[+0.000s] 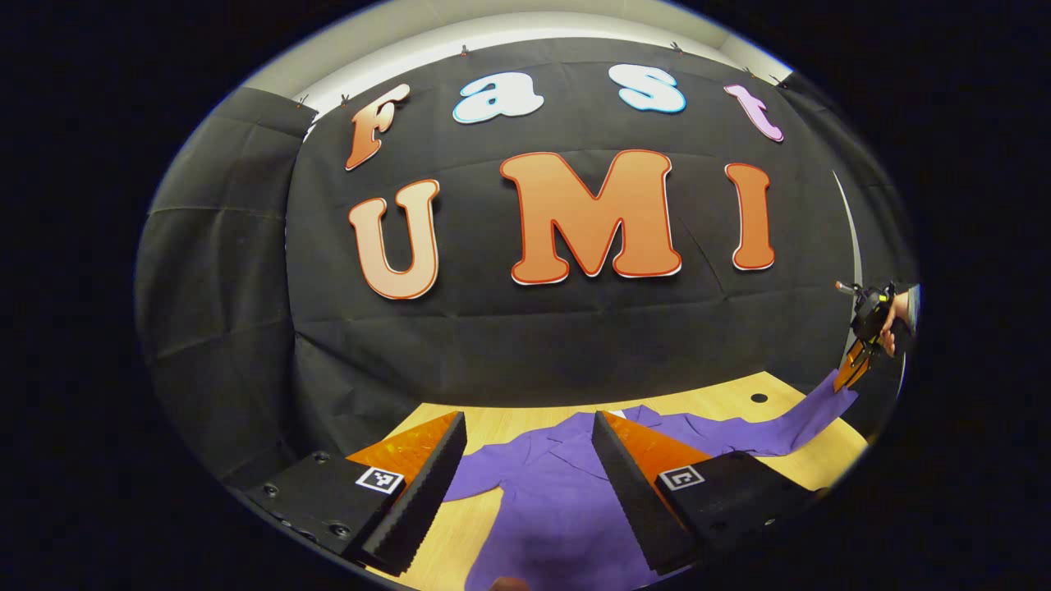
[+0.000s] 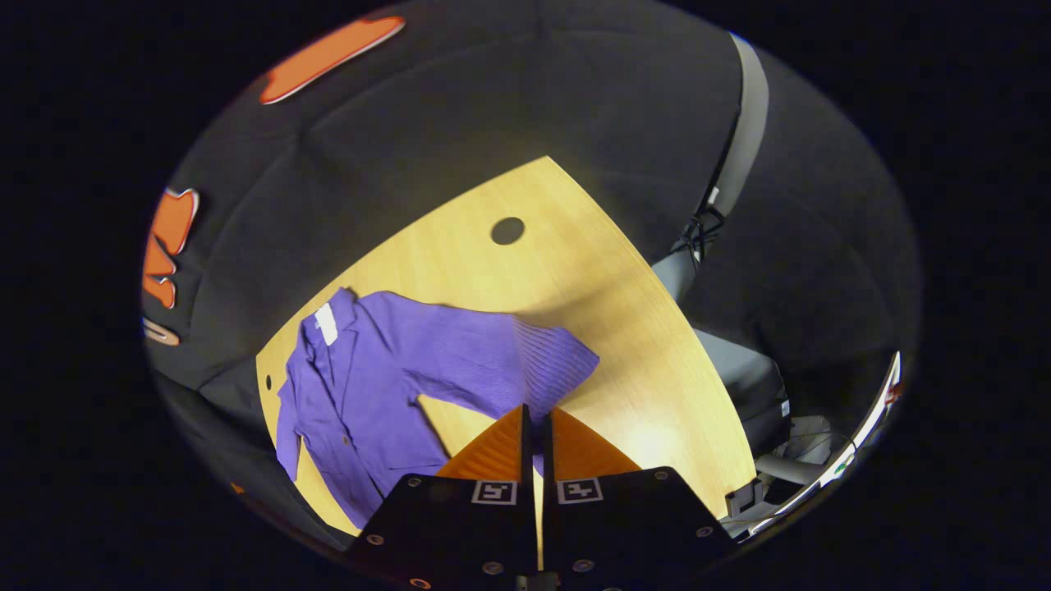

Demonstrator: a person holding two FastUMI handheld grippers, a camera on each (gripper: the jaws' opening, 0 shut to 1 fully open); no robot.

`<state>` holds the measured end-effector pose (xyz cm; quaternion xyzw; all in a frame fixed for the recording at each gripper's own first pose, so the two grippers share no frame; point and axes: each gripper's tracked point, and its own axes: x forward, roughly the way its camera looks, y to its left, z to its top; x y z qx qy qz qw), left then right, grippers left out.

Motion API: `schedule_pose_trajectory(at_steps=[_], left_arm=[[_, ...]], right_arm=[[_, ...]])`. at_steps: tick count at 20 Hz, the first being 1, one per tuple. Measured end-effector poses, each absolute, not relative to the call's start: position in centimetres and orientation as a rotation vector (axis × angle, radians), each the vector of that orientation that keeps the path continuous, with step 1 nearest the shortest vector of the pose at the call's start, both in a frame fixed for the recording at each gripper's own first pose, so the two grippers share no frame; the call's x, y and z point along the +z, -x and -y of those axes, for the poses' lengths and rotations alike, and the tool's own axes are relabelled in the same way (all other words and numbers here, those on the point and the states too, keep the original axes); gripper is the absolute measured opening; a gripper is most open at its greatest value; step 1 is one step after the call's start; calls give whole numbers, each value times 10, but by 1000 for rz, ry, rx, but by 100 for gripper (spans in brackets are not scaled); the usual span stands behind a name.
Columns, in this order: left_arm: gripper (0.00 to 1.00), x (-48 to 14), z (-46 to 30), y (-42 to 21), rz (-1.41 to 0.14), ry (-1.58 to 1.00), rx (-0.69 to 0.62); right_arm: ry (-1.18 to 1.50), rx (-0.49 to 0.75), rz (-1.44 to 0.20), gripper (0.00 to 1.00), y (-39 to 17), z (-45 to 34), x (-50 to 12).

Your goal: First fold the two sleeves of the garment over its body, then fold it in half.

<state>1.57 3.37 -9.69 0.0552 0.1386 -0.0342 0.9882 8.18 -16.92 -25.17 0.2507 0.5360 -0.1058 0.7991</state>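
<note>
- Two grippers work on the purple garment [image 2: 361,386], which lies spread on the wooden table [image 2: 575,271] at lower left of the right gripper view.
- Our right gripper [image 2: 538,427] is clenched on the sleeve [image 2: 542,361] cuff, at bottom centre.
- Our left gripper [image 1: 530,476] is released, its jaws wide apart above the garment body.
- We should carry the sleeve low across the body and lay it flat, without wrinkles.

A light wooden table [image 2: 624,328] is seen, with a round dark cable hole [image 2: 507,231] near its far edge. Black cloth wall [image 1: 525,345] is hung behind it. Past the table's edge, a grey post [image 2: 749,123] with bundled black cables [image 2: 699,230] is seen, clutter below unclear.
</note>
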Motion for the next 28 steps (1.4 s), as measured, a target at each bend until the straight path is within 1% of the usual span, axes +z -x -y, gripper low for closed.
schedule_pose_trajectory(at_steps=[6,12,23,28], left_arm=[[96,-98,-83,-21,-276,-91,-69],[96,-110,-142,-20,-307,-76,-32],[97,-139,-254,-22,-367,-70,73],[97,-158,-296,-27,-400,-74,104]], right_arm=[[-475,-163,-1086,4,-101,106,-196],[-413,-92,-1061,4,-128,30,-165],[-301,106,-1097,3,-177,-145,-153],[-255,184,-1128,3,-189,-219,-163]])
